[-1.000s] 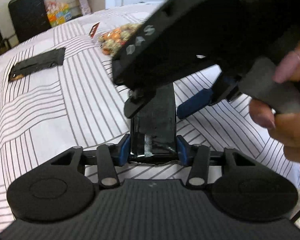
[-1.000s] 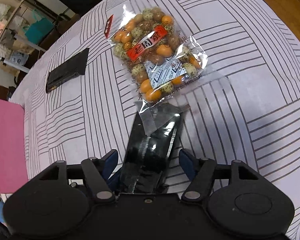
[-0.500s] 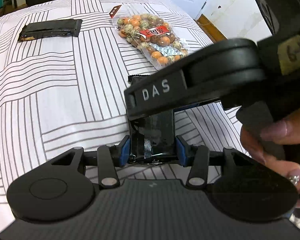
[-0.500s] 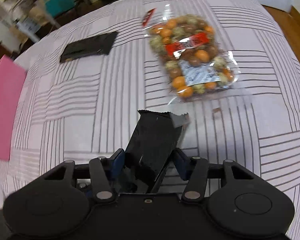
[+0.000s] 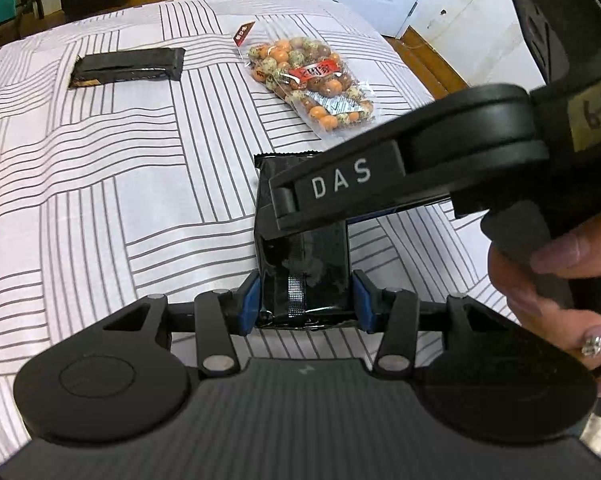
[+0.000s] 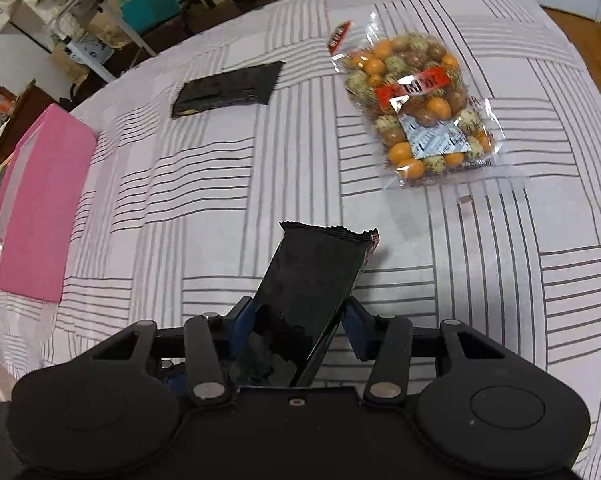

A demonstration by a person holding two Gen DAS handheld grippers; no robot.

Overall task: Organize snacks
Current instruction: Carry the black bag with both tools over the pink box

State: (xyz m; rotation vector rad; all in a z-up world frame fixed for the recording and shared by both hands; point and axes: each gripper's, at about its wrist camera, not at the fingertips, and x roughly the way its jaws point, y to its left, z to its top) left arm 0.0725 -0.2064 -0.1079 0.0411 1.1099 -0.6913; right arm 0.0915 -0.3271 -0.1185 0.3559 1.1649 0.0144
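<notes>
Seemingly both tongs (image 5: pixel 304 300) (image 6: pixel 298 320) grip one black packet (image 5: pixel 304 268); candy bag (image 5: pixel 310 84) beyond.

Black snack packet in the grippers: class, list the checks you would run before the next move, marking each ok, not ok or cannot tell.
1. left gripper clamped on both sides of the black packet: ok.
2. right gripper closed firmly on the same packet: cannot tell.
3. Packet apart from the nut bag: ok.
4. second black packet lying flat, apart from the others: ok.
5. pink box open to take snacks: cannot tell.
</notes>
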